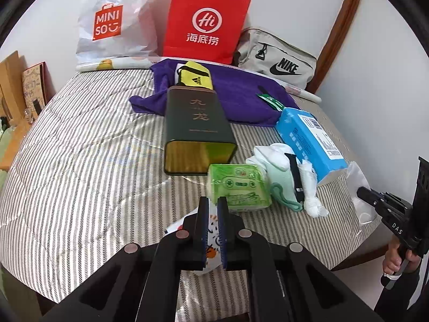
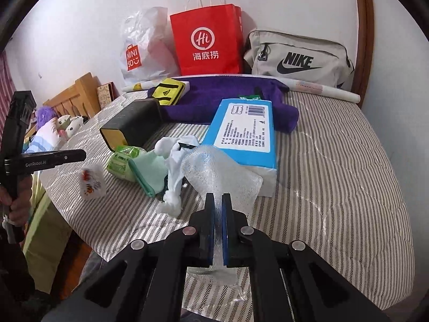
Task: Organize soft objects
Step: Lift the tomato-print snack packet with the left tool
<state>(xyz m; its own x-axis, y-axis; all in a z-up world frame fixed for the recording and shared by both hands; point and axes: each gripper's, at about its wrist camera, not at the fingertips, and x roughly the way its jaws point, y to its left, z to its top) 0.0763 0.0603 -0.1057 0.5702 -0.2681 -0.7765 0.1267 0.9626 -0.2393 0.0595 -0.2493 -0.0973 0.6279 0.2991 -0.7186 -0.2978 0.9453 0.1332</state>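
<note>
The left claw (image 1: pixel 211 230) is clamping a small white printed packet (image 1: pixel 207 255), and the right claw (image 2: pixel 218 230) is pinching a sheet of clear bubble wrap (image 2: pixel 222 177); both are hanging just above the bed (image 2: pixel 335 187). The sorting looks barely begun. A green tissue pack (image 1: pixel 238 187), mint cloth (image 1: pixel 281 185) and white socks (image 1: pixel 270 155) are still lying jumbled at the left claw's one o'clock, with a purple towel (image 1: pixel 236 91) crumpled at twelve.
</note>
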